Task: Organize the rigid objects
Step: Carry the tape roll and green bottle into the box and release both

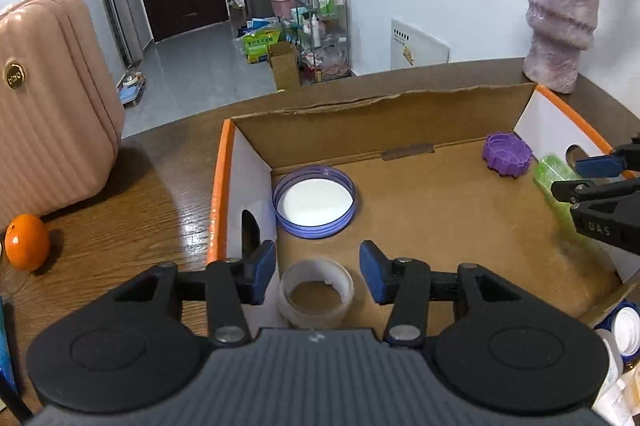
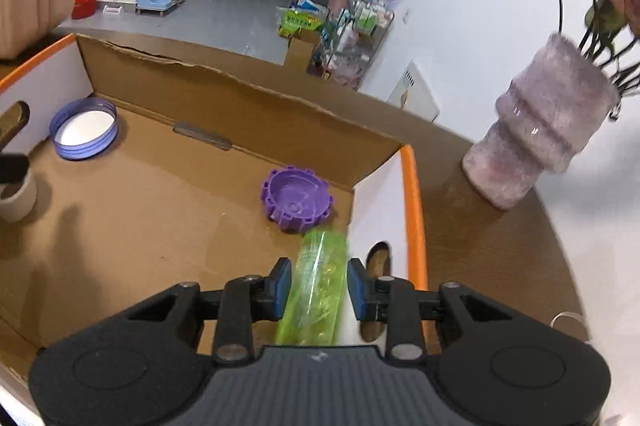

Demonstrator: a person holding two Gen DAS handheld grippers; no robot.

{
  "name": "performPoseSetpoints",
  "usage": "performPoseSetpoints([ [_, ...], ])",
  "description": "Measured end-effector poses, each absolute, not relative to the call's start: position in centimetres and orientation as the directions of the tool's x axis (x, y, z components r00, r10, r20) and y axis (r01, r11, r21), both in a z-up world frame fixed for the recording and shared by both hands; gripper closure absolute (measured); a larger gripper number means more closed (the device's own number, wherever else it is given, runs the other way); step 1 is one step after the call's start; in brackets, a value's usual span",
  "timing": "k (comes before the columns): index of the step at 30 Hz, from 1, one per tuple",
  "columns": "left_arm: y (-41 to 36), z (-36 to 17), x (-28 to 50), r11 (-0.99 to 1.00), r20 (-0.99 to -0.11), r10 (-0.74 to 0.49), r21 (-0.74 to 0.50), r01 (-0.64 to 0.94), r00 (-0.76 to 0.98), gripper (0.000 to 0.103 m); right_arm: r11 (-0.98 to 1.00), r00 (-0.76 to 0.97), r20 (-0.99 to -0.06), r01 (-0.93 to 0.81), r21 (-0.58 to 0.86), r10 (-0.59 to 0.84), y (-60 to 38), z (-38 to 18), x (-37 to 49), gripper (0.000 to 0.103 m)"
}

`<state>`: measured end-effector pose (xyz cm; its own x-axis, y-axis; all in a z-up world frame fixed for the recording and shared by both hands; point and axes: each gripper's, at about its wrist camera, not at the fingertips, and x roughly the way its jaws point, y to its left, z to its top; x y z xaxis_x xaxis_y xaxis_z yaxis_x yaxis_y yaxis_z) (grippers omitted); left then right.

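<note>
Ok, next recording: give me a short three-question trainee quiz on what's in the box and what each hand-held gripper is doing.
1. True or false: the left hand-held gripper is clamped on the translucent cup.
2. Which item lies between the fingers of the right hand-held gripper? A) purple toothed cap B) green plastic bottle C) blue-rimmed lid
3. Fill in: the orange sits on the wooden table, ____ the cardboard box.

Key: 1 false, its fingers stand apart on either side of the cup; 2 B; 3 outside.
</note>
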<state>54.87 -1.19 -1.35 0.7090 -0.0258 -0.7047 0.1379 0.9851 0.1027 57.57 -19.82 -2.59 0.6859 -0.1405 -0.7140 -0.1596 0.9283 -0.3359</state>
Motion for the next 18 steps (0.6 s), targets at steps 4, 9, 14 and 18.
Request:
performPoseSetpoints([
  [4, -0.9, 0.0, 53.9, 0.986, -0.686, -0.034, 0.095, 0.137, 0.726, 0.046, 0.946, 0.721, -0.685, -0.145, -0.291, -0.100, -21.0, 0.5, 56.1, 0.074],
  [9, 0.8, 4.2, 50.1, 0.991, -0.623, -0.049, 0.066, 0.114, 0.781, 0.033, 0.970, 0.796, -0.605, -0.139, -0.199, -0.010, -23.1, 6.2, 50.8, 0.064],
  [14, 3.0, 7.9, 41.7, 0.996, -0.513, -0.075, 0.005, 0.090, 0.855, 0.023, 0.979, 0.864, -0.485, -0.193, -0.065, 0.138, -25.1, 9.2, 41.3, 0.051],
  [18, 3.8, 8.4, 33.7, 0.999, -0.412, -0.045, 0.006, 0.052, 0.910, 0.019, 0.970, 0.889, -0.391, -0.240, 0.050, 0.240, -26.3, 8.5, 33.2, 0.049],
])
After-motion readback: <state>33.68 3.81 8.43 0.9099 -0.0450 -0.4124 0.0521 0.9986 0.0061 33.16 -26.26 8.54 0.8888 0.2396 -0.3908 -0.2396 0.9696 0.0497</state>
